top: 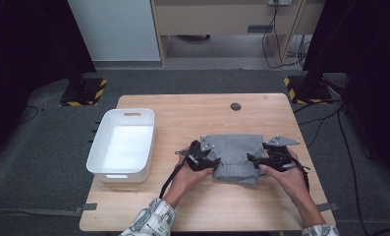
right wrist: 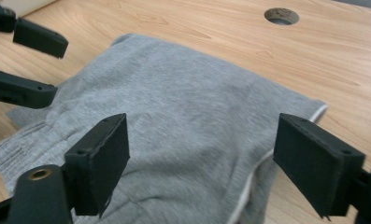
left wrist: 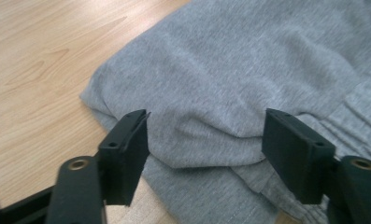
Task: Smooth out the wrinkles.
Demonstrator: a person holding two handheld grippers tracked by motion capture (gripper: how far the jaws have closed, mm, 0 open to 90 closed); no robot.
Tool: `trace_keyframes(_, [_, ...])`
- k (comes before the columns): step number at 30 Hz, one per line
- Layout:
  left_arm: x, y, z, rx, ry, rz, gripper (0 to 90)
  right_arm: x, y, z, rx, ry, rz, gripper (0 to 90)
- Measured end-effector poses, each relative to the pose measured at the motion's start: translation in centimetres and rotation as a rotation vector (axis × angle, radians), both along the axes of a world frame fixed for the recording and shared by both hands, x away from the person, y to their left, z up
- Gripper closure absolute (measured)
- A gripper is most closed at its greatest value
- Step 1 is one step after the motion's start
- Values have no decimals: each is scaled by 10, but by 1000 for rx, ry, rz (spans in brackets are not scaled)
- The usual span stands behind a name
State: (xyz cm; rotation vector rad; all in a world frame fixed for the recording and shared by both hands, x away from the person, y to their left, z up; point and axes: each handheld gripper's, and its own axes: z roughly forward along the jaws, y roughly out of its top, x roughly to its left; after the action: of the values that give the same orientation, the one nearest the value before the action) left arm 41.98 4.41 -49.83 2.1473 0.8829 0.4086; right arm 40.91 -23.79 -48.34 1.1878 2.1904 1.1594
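Both hand-held black grippers, left [top: 208,163] and right [top: 259,161], stand with jaws wide apart, gripping nothing, at either side of the folded grey sweat-fabric garment [top: 236,156] lying mid-table. Fabric judged soft, light, limp; best pinched at its folded edges.

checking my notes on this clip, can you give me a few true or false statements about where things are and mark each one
1. The grey garment lies folded on the wooden table. True.
2. The white bin holds the garment. False: the bin has nothing in it and stands to the left of the garment.
3. The left gripper has its jaws apart over the cloth. True.
4. The right gripper is clamped shut on the cloth. False: its jaws stand wide apart, pressing on nothing.
5. The round hole in the table is covered by the garment. False: it lies bare, beyond the garment.
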Motion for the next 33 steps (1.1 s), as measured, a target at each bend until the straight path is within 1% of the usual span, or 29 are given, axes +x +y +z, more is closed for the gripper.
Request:
trace_keyframes(1, [0, 1, 1, -18, 7, 0, 286, 0, 2, 0, -7, -9, 4, 168])
trace_keyframes(2, [1, 2, 3, -34, 14, 0, 263, 0, 3, -1, -6, -9, 4, 150])
trace_keyframes(3, [1, 3, 4, -36, 21, 2, 241, -1, 4, -1, -3, -5, 9, 135])
trace_keyframes(4, [1, 4, 5, -38, 32, 1, 209, -1, 5, -1, -3, -12, 13, 120])
trace_keyframes(5, [1, 4, 5, -38, 32, 1, 178, -1, 5, -1, -3, -12, 13, 120])
trace_keyframes(6, [1, 7, 8, -42, 48, -7, 157, -2, 6, 0, 1, -6, 22, 121])
trace_keyframes(8, [0, 9, 10, -40, 49, -15, 123, -3, 6, 0, -3, -8, 28, 111])
trace_keyframes(9, [-1, 10, 12, -38, 50, -15, 123, -3, 6, 0, -3, -8, 28, 111])
trace_keyframes(10, [-4, 12, 15, -25, 56, -8, 94, -5, 6, 1, 0, -12, 29, 106])
trace_keyframes(11, [-4, 12, 15, -25, 56, -8, 84, -5, 6, 1, 0, -12, 29, 106])
trace_keyframes(13, [-8, 14, 19, -20, 57, -9, 79, -7, 7, 1, 3, -11, 49, 95])
trace_keyframes(14, [-10, 17, 23, -19, 46, -4, 78, -8, 7, 2, -9, -12, 70, 88])
trace_keyframes(17, [-12, 22, 29, -28, 43, 2, 76, -10, 9, 0, -19, -9, 79, 83])
trace_keyframes(18, [-12, 24, 31, -22, 42, 6, 77, -11, 10, 0, -28, -12, 80, 83])
trace_keyframes(21, [-12, 28, 34, -18, 38, 11, 78, -11, 9, 0, -28, -13, 76, 90])
trace_keyframes(23, [-13, 35, 39, -20, 37, 20, 78, -11, 7, 2, -15, -16, 70, 91])
trace_keyframes(26, [-14, 41, 47, 4, 31, 32, 79, -12, 4, 4, 0, -17, 62, 91])
trace_keyframes(27, [-15, 44, 49, 6, 32, 34, 81, -12, 3, 4, 7, -10, 66, 90])
trace_keyframes(30, [-15, 51, 57, -3, 29, 53, 83, -14, 2, 4, 11, -10, 72, 87])
trace_keyframes(33, [-15, 55, 61, -3, 28, 66, 86, -15, 1, 4, 15, -7, 69, 86])
